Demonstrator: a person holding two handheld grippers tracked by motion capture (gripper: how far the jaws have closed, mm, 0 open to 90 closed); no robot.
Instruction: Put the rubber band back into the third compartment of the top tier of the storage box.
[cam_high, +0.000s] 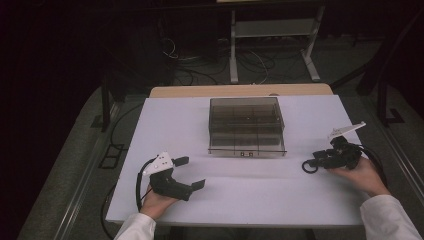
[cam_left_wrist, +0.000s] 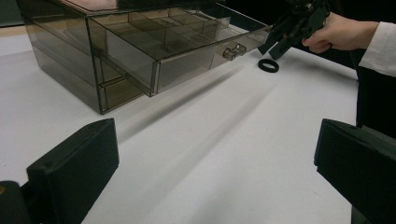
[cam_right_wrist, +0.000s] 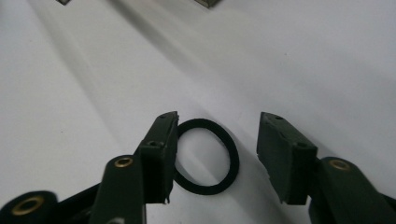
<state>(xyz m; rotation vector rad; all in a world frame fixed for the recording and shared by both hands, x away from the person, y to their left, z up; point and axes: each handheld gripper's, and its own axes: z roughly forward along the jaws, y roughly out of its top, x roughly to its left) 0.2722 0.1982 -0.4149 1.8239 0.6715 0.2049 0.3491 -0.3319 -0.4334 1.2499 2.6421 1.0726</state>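
Observation:
A black rubber ring (cam_high: 309, 166) lies flat on the white table, right of the drawer box. My right gripper (cam_high: 314, 162) is down at the table with the ring (cam_right_wrist: 205, 156) between its jaws. One pad (cam_right_wrist: 163, 144) sits against the ring's edge; the other pad (cam_right_wrist: 280, 149) stands apart from it. From the left gripper view the ring (cam_left_wrist: 268, 65) lies just below the right gripper (cam_left_wrist: 275, 44). My left gripper (cam_high: 191, 173) rests open at the front left, jaws wide with nothing between them (cam_left_wrist: 217, 154).
A smoky clear drawer box (cam_high: 246, 125) stands at the middle back of the white table (cam_high: 250, 200). Its upper drawer (cam_left_wrist: 187, 51) is pulled out toward me, showing several empty compartments. Cables trail from both grippers.

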